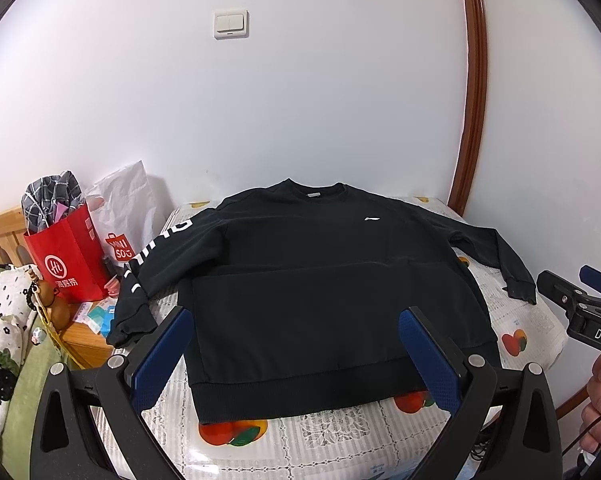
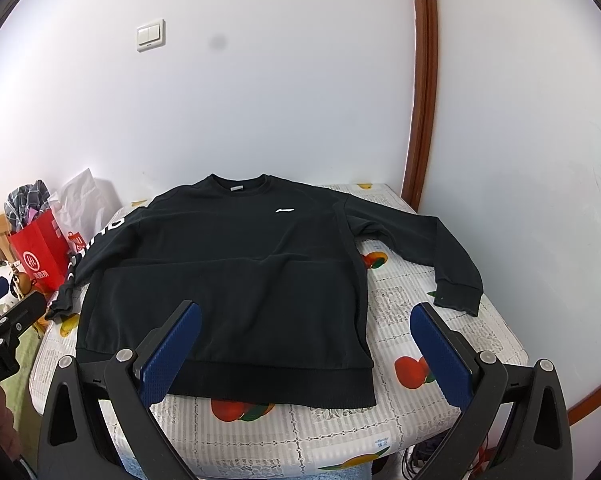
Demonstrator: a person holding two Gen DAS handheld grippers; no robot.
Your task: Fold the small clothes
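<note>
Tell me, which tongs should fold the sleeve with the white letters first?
Probably the left tongs. The lettered sleeve lies on their side of the black sweatshirt, hanging off the table edge. The right tongs are open too, but nearer the plain sleeve.

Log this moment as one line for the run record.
stage: pre-fold | black long-sleeved sweatshirt: flat, sleeves spread, on fruit-print table cover | left gripper: open, empty, above hem | right gripper: open, empty
</note>
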